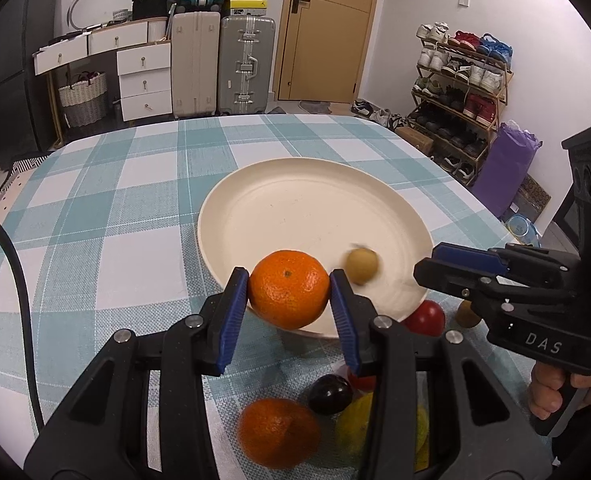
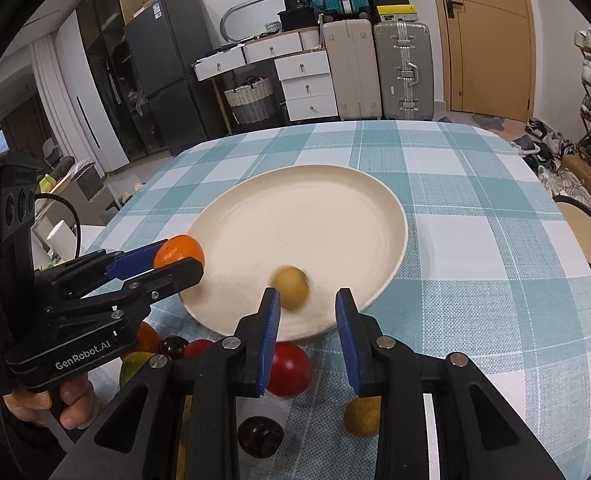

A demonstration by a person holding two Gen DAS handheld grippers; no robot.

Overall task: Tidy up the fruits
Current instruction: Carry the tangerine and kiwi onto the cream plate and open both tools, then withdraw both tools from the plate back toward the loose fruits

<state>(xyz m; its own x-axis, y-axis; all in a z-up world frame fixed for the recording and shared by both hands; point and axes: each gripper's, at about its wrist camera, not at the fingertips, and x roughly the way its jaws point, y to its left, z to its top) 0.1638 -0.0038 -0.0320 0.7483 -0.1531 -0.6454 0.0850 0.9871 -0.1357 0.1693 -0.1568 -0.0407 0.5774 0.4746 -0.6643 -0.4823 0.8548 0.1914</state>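
A cream plate [image 1: 295, 208] [image 2: 315, 216] lies on the checked tablecloth. My left gripper [image 1: 288, 280] is shut on a tangerine [image 1: 289, 294] [image 2: 179, 254], which it holds over the plate's near rim. My right gripper [image 2: 307, 300] stands open above the near part of the plate. A small yellow-brown fruit [image 2: 291, 288] [image 1: 361, 266], blurred, sits on the plate just past its left finger, and neither pad touches it. In the left wrist view the right gripper [image 1: 427, 268] comes in from the right at the plate's edge.
Loose fruit lies on the cloth before the plate: a red one [image 2: 289, 368], a dark plum [image 2: 259, 436], a second tangerine [image 1: 277, 432], a yellow-green fruit [image 1: 353, 424] and a brown one [image 2: 361, 416]. A round stool [image 2: 583, 236] stands beyond the table's right edge.
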